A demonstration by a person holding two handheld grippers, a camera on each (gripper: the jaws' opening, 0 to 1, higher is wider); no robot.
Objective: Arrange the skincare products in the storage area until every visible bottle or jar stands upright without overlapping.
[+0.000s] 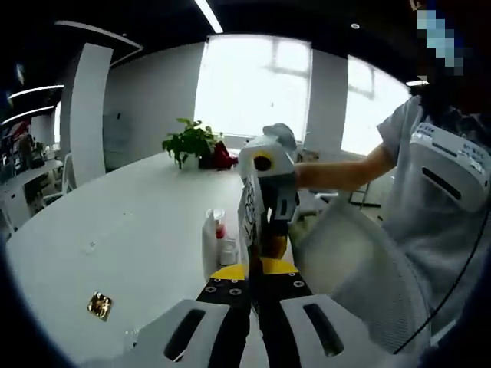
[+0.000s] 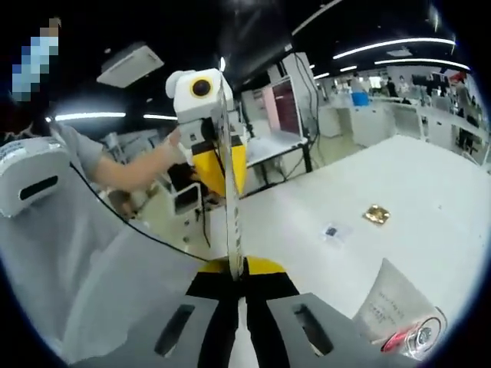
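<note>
A thin flat white packet with dark print stands edge-on between the two grippers, which face each other. My left gripper is shut on its near end. The right gripper, held by a hand, meets the packet from the far side. In the right gripper view the same packet rises edge-on from my right gripper, which is shut on it, and the left gripper grips its far end. On the white table stand a white bottle, a small red-capped item and a low jar.
A white tube with a red cap lies near the right gripper. A gold sachet and a small clear packet lie flat on the table. A potted plant stands at the far end. The person in grey stands close.
</note>
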